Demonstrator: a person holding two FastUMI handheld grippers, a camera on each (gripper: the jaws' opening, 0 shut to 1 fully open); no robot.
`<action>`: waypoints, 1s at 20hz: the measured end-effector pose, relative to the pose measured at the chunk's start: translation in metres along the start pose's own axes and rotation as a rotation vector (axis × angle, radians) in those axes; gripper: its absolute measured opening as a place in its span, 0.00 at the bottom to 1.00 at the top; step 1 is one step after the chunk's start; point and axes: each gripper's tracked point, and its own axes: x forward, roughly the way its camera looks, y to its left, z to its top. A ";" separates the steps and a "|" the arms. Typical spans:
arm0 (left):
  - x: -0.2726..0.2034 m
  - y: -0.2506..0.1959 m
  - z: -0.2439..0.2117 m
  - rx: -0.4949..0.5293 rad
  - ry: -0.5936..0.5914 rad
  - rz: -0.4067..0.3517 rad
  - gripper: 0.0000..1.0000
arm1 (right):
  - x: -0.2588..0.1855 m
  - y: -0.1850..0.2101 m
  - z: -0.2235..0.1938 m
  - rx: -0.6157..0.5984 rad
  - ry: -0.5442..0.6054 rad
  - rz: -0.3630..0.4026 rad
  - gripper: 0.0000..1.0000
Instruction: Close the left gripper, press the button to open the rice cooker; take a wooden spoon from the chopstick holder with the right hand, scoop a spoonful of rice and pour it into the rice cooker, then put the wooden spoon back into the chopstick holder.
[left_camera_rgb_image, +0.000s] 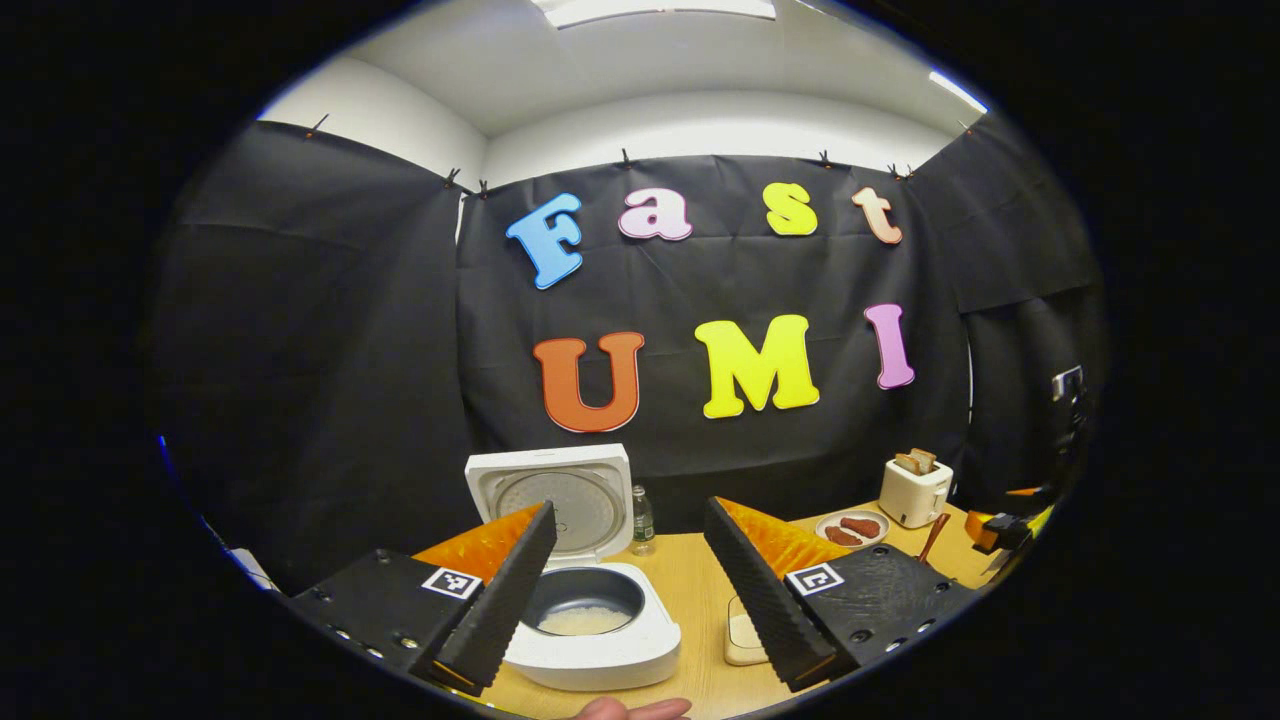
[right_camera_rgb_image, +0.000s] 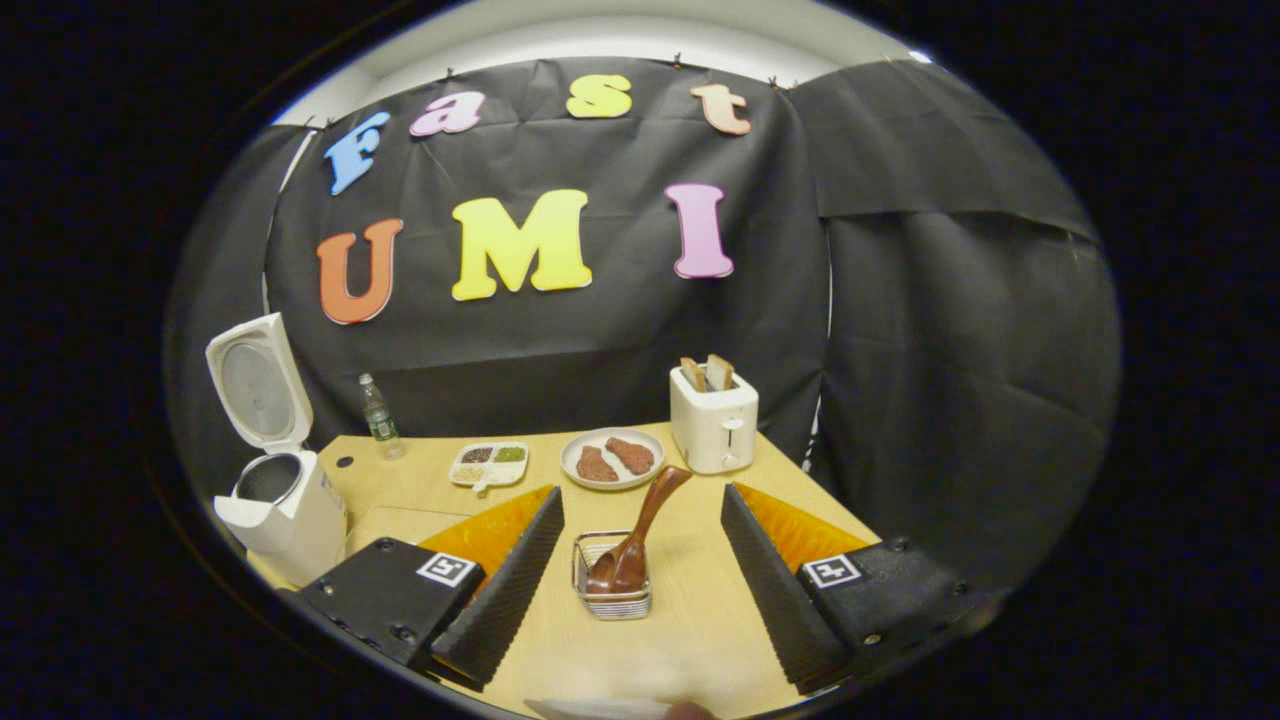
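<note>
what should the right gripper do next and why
Probably nothing beyond pulling back: the rice cooker stands open with rice in its pot, and the wooden spoon rests in the chopstick holder, clear of the open right gripper. The task looks finished.

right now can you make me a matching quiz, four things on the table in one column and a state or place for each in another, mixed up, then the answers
Things:
1. rice cooker
2. wooden spoon
3. toaster
4. round plate

States or places:
A. two bread slices sticking out of the top
B. lid up, some rice in the pot
C. carrying two brown pieces of food
D. standing in the wire chopstick holder, handle tilted toward the toaster

Pairs: 1-B, 2-D, 3-A, 4-C
</note>
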 end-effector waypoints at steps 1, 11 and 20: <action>0.000 -0.002 0.000 -0.004 0.005 -0.007 0.95 | 0.019 -0.002 -0.012 0.010 0.029 -0.006 1.00; 0.013 -0.008 -0.022 0.009 0.073 -0.009 0.95 | 0.145 -0.005 -0.073 0.191 0.188 0.033 1.00; 0.027 -0.011 -0.040 0.014 0.122 -0.008 0.95 | 0.190 0.007 -0.061 0.236 0.211 0.103 0.96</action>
